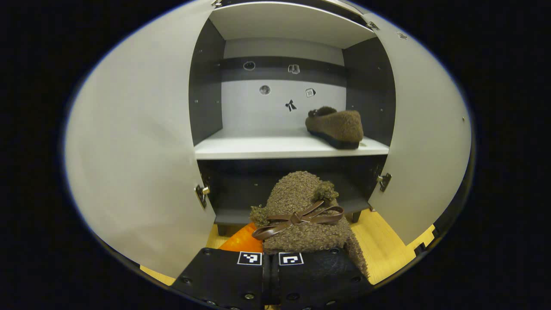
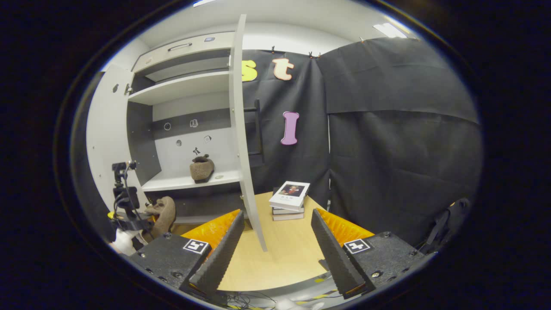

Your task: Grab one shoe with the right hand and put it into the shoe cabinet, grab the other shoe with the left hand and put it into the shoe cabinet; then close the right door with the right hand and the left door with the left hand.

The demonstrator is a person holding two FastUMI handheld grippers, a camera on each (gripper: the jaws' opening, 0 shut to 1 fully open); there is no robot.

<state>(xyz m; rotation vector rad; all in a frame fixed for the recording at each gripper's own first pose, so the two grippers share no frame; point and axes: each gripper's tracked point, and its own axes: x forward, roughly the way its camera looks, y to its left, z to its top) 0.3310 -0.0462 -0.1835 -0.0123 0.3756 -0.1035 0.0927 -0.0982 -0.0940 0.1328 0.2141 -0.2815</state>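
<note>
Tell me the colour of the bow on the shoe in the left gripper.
Brown, a glossy leather-like bow on the fuzzy brown shoe; clearest in the left gripper view.

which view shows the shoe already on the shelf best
The left gripper view: the shoe on the shelf sits close and side-on inside the open cabinet, its fuzzy upper and dark sole clear. The right gripper view shows the same shoe smaller and farther off, end-on.

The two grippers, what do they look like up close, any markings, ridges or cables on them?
The left gripper has blocky bodies with a grainy finish, round screw heads, and a square black-and-white tag on each half. The right gripper has long wedge-shaped fingers with ridged, saw-toothed inner faces, and the same square tags and screws. In the right gripper view, the far gripper carries a small camera mount with thin cables.
</note>
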